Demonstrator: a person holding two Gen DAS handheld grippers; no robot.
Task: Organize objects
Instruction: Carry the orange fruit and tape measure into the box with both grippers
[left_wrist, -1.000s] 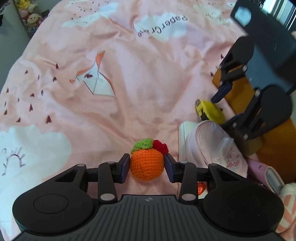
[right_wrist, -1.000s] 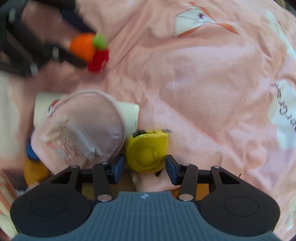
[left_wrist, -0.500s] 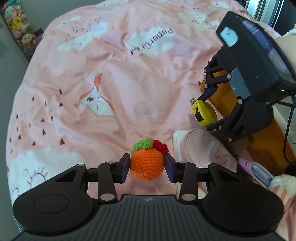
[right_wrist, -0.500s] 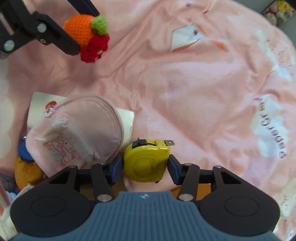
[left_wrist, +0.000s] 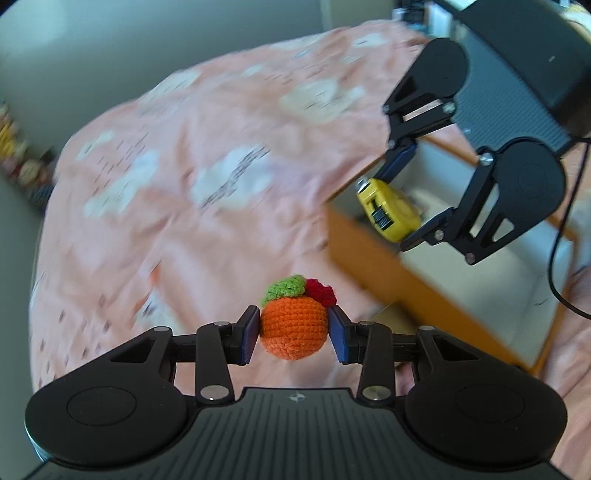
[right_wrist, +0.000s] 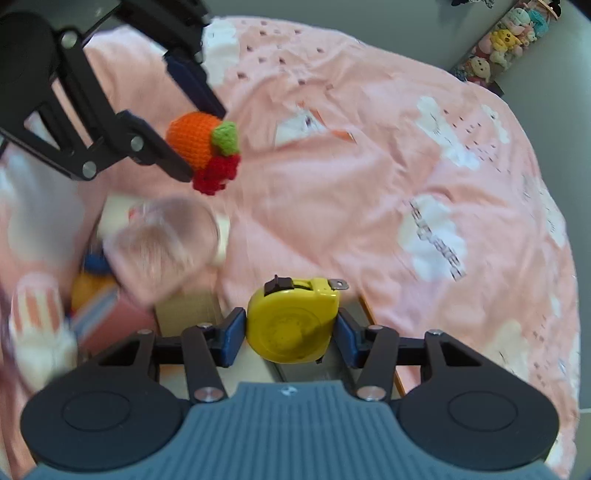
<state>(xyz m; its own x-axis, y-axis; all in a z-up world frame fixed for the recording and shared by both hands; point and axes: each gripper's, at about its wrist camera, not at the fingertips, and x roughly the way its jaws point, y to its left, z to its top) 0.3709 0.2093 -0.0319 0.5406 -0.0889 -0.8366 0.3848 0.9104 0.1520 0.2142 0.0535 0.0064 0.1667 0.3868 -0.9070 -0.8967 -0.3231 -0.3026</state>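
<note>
My left gripper (left_wrist: 293, 334) is shut on an orange crocheted fruit (left_wrist: 293, 328) with a green leaf and a red tuft, held in the air above the pink bed cover. The same fruit (right_wrist: 201, 142) shows at upper left of the right wrist view, in the left gripper (right_wrist: 194, 136). My right gripper (right_wrist: 291, 332) is shut on a yellow tape measure (right_wrist: 291, 325). In the left wrist view that gripper (left_wrist: 397, 205) holds the tape measure (left_wrist: 389, 214) over an orange-walled box (left_wrist: 388, 258) with a white inside.
A pink bed cover (right_wrist: 388, 184) with white clouds spreads over the bed. A pink pouch (right_wrist: 162, 247), a striped sock (right_wrist: 37, 310), a book and small toys lie blurred at lower left. Plush toys (right_wrist: 498, 40) stand on a shelf at far right.
Both grippers have risen with their loads. The bed and the pile of things look farther away, and the box now shows under the tape measure in the left wrist view.
</note>
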